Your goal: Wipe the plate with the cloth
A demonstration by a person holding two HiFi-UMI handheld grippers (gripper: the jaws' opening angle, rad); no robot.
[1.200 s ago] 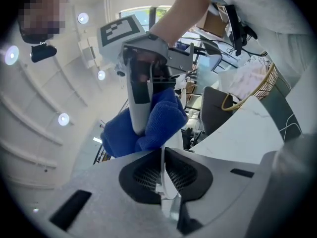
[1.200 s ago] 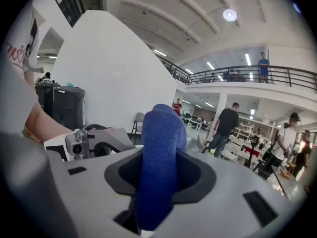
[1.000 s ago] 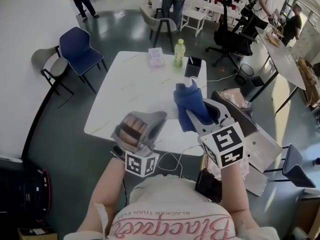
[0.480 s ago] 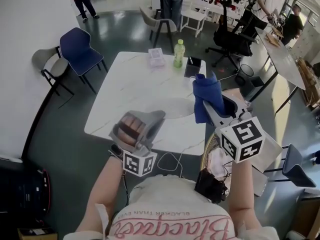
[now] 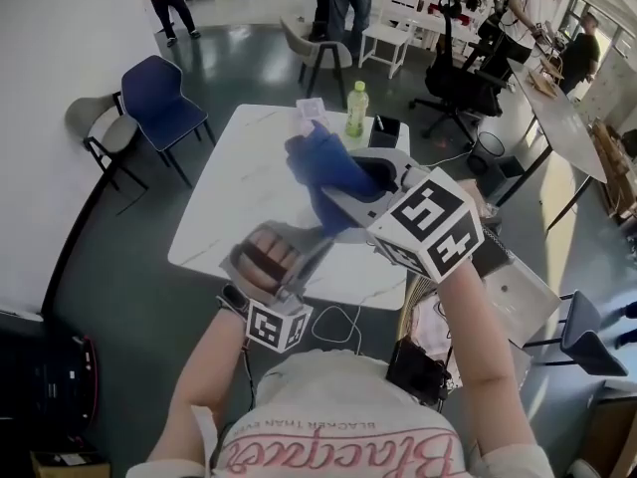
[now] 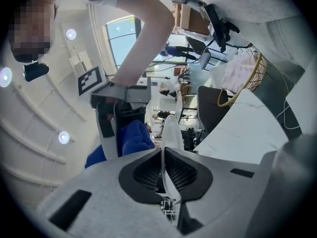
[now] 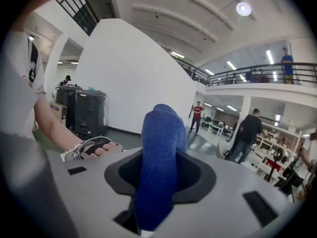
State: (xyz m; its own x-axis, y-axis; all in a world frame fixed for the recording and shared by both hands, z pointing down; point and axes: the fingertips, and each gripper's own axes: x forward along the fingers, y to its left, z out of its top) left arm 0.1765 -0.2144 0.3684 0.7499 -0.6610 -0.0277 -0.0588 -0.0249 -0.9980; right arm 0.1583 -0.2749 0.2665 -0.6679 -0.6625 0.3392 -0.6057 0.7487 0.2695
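Note:
My left gripper (image 5: 311, 245) is held level over the near edge of the white table, shut on a thin white plate (image 6: 172, 130). The left gripper view shows that plate edge-on between the pads. In the head view the plate is mostly hidden behind the cloth and hard to pick out against the table. A blue cloth (image 5: 320, 165) is bunched in my right gripper (image 5: 343, 195), which is shut on it. That gripper hangs just above and beyond the left one. The cloth (image 7: 161, 152) fills the right gripper view's centre and also shows beside the plate in the left gripper view (image 6: 134, 139).
On the far side of the table (image 5: 239, 182) stand a green bottle (image 5: 356, 108), a pale pink packet (image 5: 311, 114) and a dark box (image 5: 384, 127). A blue chair (image 5: 159, 98) and a grey chair (image 5: 95, 125) stand to the left. A white cable (image 5: 343, 322) hangs at the near edge.
My right gripper has swung left and upward with the cloth, from the table's right side to just above the left gripper and the plate. The left gripper has stayed in place.

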